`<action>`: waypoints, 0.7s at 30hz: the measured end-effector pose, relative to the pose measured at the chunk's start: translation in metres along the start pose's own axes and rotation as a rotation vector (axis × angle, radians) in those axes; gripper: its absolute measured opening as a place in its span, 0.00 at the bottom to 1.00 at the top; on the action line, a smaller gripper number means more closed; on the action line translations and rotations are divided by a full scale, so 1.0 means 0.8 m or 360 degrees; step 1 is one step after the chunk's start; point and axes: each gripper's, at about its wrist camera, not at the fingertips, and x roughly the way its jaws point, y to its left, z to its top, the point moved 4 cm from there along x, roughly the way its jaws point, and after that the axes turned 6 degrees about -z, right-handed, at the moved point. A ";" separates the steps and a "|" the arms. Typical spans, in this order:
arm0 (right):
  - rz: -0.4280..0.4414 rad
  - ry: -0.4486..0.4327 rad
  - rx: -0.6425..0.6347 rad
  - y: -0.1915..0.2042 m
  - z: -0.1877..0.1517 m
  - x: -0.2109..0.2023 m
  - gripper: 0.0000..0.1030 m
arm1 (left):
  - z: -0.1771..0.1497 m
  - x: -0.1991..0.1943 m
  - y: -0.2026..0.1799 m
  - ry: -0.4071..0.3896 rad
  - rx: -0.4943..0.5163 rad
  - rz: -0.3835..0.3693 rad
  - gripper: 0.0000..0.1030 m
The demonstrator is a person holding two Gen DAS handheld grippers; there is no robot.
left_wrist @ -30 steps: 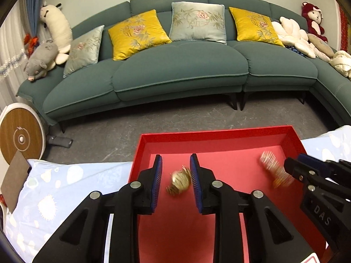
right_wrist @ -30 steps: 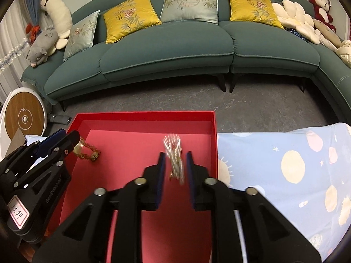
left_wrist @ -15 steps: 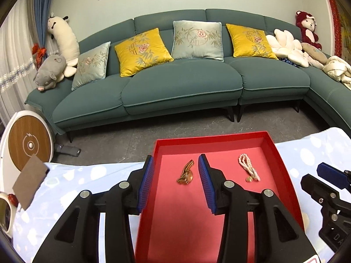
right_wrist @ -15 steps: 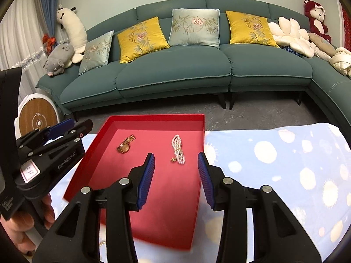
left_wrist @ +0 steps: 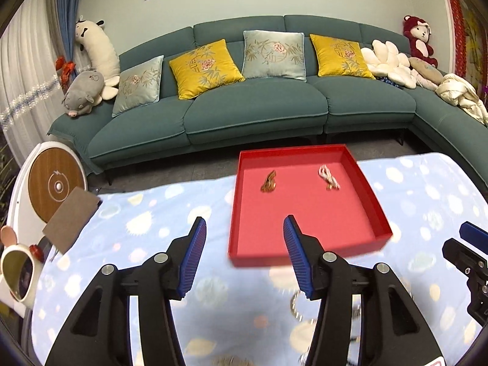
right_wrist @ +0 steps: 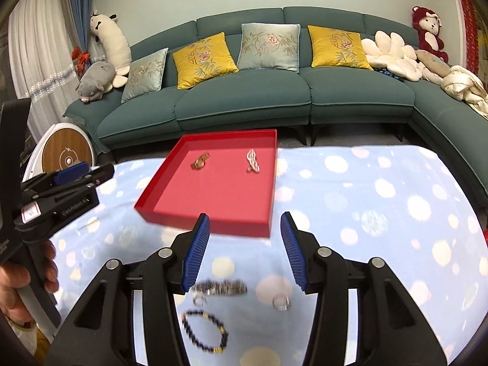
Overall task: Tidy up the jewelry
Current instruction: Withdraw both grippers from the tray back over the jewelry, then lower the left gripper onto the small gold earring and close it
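A red tray (left_wrist: 378, 213) (right_wrist: 210, 219) sits on the blue spotted cloth. Inside lie a gold watch (left_wrist: 269, 181) (right_wrist: 200, 161) and a white pearl bracelet (left_wrist: 328, 177) (right_wrist: 252, 161). My left gripper (left_wrist: 242, 256) is open and empty, held back from the tray's near left corner. My right gripper (right_wrist: 245, 250) is open and empty, near the tray's front edge. Under it on the cloth lie a metal watch band (right_wrist: 222, 287), a silver ring (right_wrist: 281, 302), a smaller ring (right_wrist: 199, 300) and a dark bead bracelet (right_wrist: 205, 331). The left gripper shows in the right wrist view (right_wrist: 82, 172).
A green sofa (left_wrist: 253, 113) with cushions stands beyond the table. A white round device (left_wrist: 55, 183) and a brown card (left_wrist: 71, 219) sit at the left edge, with a small mirror (left_wrist: 16, 274) nearby. Blurred jewelry lies by my left gripper (left_wrist: 297, 308).
Both grippers let go of the watch and the pearl bracelet in the tray, opened wide and pulled back toward the near side of the table.
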 end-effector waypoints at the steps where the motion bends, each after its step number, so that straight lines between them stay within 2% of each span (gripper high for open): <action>1: 0.0000 0.0011 0.0002 -0.002 -0.011 -0.006 0.45 | -0.010 -0.006 0.001 0.0015 -0.0003 0.0006 0.50; 8: -0.0011 0.0080 0.0017 -0.007 -0.067 -0.024 0.45 | -0.080 -0.034 0.009 0.0121 -0.0058 0.0024 0.50; 17: -0.0060 0.0127 -0.0003 -0.015 -0.102 -0.021 0.45 | -0.149 -0.013 0.019 0.0271 -0.0152 0.0025 0.50; 21: -0.0082 0.0158 -0.0016 -0.018 -0.109 -0.009 0.45 | -0.160 -0.004 0.024 0.0307 -0.0147 0.0039 0.50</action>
